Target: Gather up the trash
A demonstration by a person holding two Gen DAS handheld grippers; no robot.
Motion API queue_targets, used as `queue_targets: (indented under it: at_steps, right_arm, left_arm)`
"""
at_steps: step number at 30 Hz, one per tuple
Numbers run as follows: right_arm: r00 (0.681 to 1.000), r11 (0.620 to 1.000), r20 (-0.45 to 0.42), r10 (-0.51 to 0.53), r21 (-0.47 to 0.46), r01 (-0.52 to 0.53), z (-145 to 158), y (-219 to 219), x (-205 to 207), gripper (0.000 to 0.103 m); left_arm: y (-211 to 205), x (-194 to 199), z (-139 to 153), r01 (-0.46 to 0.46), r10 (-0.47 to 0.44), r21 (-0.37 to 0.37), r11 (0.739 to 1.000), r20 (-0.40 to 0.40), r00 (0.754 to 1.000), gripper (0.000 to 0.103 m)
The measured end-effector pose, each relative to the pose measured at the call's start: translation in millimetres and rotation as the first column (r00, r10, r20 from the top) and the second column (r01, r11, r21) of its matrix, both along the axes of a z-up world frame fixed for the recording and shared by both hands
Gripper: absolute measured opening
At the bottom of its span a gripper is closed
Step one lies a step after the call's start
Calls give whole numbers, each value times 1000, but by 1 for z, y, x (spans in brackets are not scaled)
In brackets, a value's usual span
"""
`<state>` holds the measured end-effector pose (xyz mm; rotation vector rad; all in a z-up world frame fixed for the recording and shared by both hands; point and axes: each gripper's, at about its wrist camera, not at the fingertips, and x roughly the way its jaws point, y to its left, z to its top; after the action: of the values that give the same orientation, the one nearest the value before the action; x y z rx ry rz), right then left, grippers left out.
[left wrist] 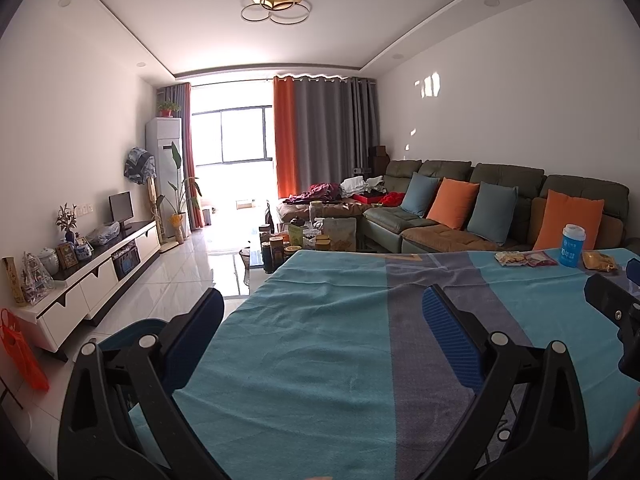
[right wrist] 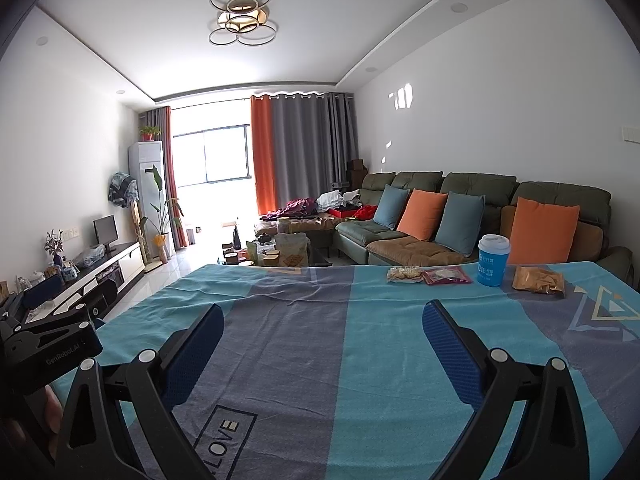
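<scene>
Trash lies at the far right of the table with the blue striped cloth (right wrist: 320, 340): a pale snack wrapper (right wrist: 403, 274), a red wrapper (right wrist: 446, 276), a blue paper cup with a white lid (right wrist: 493, 260) and a yellow-brown packet (right wrist: 538, 280). They also show in the left wrist view: wrappers (left wrist: 524, 259), cup (left wrist: 573, 246), packet (left wrist: 600, 261). My left gripper (left wrist: 324, 312) is open and empty over the table's left part. My right gripper (right wrist: 323, 326) is open and empty over the middle, well short of the trash.
Beyond the table stand a cluttered coffee table (right wrist: 280, 254) and a green sofa with orange and blue cushions (right wrist: 460, 220). A white TV cabinet (left wrist: 100, 276) runs along the left wall. An orange bag (left wrist: 22, 356) hangs at the left. The floor is pale tile.
</scene>
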<state>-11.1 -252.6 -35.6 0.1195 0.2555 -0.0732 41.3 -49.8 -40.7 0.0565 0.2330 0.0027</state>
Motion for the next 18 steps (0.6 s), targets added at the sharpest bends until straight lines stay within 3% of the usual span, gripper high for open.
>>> queue_targets:
  at_steps: [10, 18]
  right_arm:
    - [1000, 1000, -3, -4, -2, 4, -2, -2, 1, 96]
    - [999, 1000, -42, -27, -2, 27, -7, -17, 6, 96]
  left_arm:
    - [1, 5, -2, 29, -29, -10, 1000, -24, 999, 98]
    - [0, 45, -16, 41, -42, -6, 999, -193, 980, 98]
